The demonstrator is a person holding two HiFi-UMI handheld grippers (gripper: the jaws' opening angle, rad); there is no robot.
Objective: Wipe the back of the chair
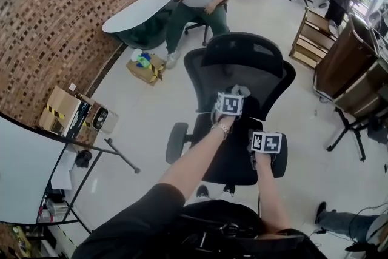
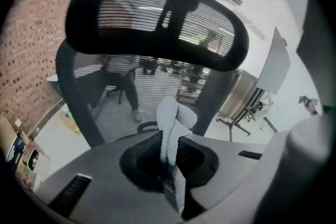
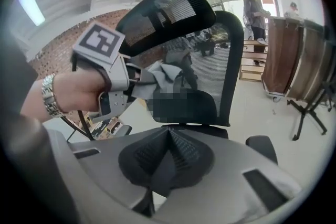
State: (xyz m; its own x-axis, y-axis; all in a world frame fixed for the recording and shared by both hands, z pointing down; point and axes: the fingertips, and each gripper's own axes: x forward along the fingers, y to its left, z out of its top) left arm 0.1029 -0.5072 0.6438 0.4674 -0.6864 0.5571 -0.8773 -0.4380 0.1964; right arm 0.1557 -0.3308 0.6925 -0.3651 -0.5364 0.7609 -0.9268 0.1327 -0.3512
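grey cloth [image 2: 170,120] clamped between the jaws of the left gripper [image 2: 170,168], held up at the black mesh chair back [image 1: 257,79] below the headrest [image 1: 241,48], right gripper [image 3: 165,157] closed on nothing, positioned just beside the left

Head view, lower centre: we note a black sleeve [image 1: 142,215] on the left arm and dark clothing below it. There is a metal link wristband [image 1: 223,128] at the left wrist.

Left gripper [image 2: 170,155] and right gripper [image 3: 168,147]: light grey moulded bodies with slot-shaped openings. Each carries a cube [image 1: 230,104] with black-and-white square markers. Pads [image 3: 184,152] are black, finely ribbed, and set in a dark rounded recess.
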